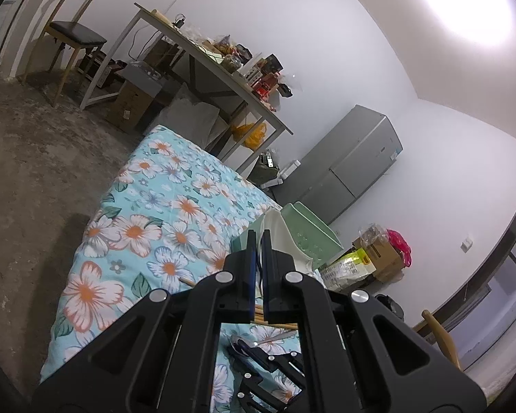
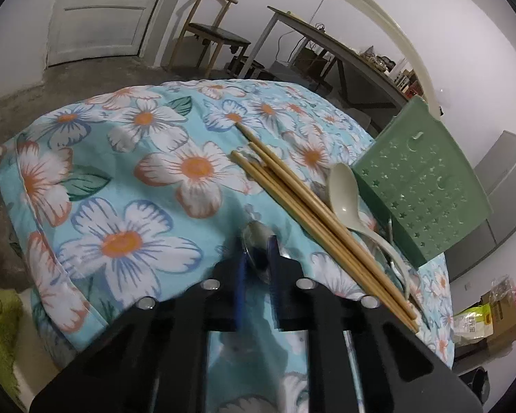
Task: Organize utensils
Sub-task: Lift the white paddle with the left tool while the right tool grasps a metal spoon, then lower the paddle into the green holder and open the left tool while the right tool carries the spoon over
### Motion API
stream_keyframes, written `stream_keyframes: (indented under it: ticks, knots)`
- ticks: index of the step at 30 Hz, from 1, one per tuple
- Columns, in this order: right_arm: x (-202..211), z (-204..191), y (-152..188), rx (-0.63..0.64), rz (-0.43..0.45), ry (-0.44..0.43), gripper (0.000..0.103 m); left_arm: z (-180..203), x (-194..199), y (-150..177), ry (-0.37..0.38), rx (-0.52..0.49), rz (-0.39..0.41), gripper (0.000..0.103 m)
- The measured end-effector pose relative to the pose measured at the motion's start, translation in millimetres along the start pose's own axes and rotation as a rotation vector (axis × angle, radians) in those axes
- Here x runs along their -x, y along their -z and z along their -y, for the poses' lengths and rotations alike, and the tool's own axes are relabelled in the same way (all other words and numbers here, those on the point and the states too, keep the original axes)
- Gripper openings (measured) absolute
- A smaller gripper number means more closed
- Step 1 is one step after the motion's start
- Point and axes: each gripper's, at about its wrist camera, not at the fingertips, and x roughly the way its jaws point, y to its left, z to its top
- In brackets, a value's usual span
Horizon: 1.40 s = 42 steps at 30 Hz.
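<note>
A bed or table draped in a light blue cloth (image 2: 148, 179) printed with large white and orange flowers carries the utensils.

Near the cloth's far right edge, a pale green plastic utensil holder (image 2: 426, 186) lies tipped on its side, its wall pierced with star and moon cut-outs. Its inside cannot be seen from either view, so whether anything is in it cannot be told.

Just beside the holder, towards the middle of the cloth, lies a cream plastic soup spoon (image 2: 344, 196), bowl facing up and handle running towards the near right edge. A bundle of bamboo chopsticks (image 2: 313, 220) lies loose on the cloth, touching the spoon's left side and slanting from the cloth's middle down to its near right edge.

The right gripper (image 2: 258, 258) points down at the cloth close to the near edge. Its blue-padded jaws are drawn close around the bowl of a metal spoon (image 2: 258, 237), which lies just left of the chopsticks; the blurred picture leaves it unclear whether the pads press on it.

The left gripper (image 1: 258, 258) is raised above the cloth with its jaws closed together and nothing between them, aimed towards the green holder at the far edge. Beneath it the right gripper and metal spoon are partly visible.
</note>
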Motion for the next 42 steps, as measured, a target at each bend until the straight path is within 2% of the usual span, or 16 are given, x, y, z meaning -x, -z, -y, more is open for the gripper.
stream_keyframes:
  ticks: [6,11,15,20,29,34,38,40,42]
  knots:
    - [20.5,30.0,-5.4,-0.126,0.049,-0.025,0.008,5.8,4.9,-9.6,0.012,-0.021,0.032,0.001]
    - [50.6,76.2,-8.9,-0.270,0.121,-0.026,0.004,26.7,0.7,-26.9,0.044,-0.075,0.066,0.001]
    - [71.5,124.3,-0.8,-0.419,0.168,-0.026,0.003,55.4,-10.6,-46.1,0.056,-0.160,0.095,0.001]
    - [83.7,174.4,16.9,-0.575,0.206,-0.039,0.003,89.8,-37.8,-62.3,0.005,-0.284,0.092,0.001]
    - [98.5,222.2,47.2,-0.716,0.285,-0.059,0.003,135.0,-103.9,-73.5,-0.221,-0.525,-0.036,0.001]
    - [100.3,236.8,56.6,-0.749,0.318,-0.073,0.003,153.2,-133.2,-74.5,-0.293,-0.631,-0.110,0.002]
    - [101.9,246.2,63.2,-0.775,0.342,-0.091,0.003,161.0,-161.4,-76.4,-0.330,-0.683,-0.181,0.002]
    - [101.8,250.3,66.1,-0.786,0.349,-0.099,0.003,162.0,-172.6,-77.8,-0.318,-0.666,-0.201,0.004]
    - [101.5,254.4,68.7,-0.800,0.356,-0.108,0.003,159.5,-183.5,-81.6,-0.273,-0.607,-0.223,0.012]
